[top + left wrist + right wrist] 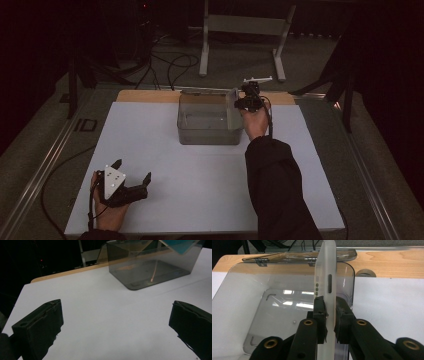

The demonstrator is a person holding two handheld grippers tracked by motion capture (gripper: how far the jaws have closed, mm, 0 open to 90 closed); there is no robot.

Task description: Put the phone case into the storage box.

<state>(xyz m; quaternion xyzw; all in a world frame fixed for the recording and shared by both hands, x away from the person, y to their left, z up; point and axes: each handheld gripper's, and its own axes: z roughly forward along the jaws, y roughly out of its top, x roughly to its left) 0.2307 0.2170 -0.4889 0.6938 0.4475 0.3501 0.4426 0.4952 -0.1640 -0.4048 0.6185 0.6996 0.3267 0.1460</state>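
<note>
Phone case [325, 277]: translucent white, held upright on edge above the right side of the clear box [209, 119]; side slot and small dots face the right gripper view.
Right gripper [330, 315]: jaws closed on the case's lower edge, one on each face.
Left gripper [131, 176]: jaws spread wide, holding nothing, low over the white surface [200, 175] near its front left corner, well apart from the box.
Box: lid [299, 255] hinged open at the back.
</note>
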